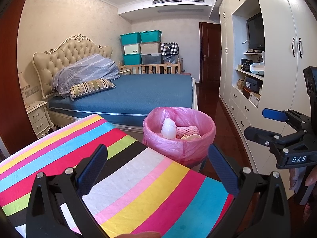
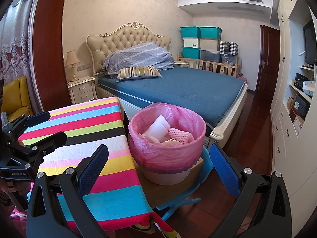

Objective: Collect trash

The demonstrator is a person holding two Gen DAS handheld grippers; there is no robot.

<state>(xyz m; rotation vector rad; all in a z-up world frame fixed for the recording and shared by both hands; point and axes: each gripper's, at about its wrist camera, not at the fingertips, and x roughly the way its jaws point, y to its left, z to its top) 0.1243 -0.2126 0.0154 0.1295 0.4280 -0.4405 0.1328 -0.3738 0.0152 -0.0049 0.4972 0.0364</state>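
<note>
A round bin (image 1: 178,148) lined with a pink bag stands just past the corner of a table under a striped cloth (image 1: 122,158). Inside lie a white foam piece (image 1: 168,129), a pink foam net (image 1: 188,130) and some pale scraps. My left gripper (image 1: 158,168) hovers open over the cloth with nothing between its fingers. My right gripper (image 1: 257,124) is to the right of the bin, open. In the right wrist view the bin (image 2: 166,152) sits on a low wooden stool (image 2: 170,190); the right gripper (image 2: 158,168) is open and empty before it, and the left gripper (image 2: 53,126) is open over the striped cloth (image 2: 89,123).
A bed with a blue cover (image 2: 188,91) fills the room behind the bin. A nightstand (image 2: 82,89) stands to its left, a white wardrobe wall (image 1: 277,79) runs along the right, and dark wooden floor (image 2: 255,134) lies between. A yellow chair (image 2: 15,95) sits at far left.
</note>
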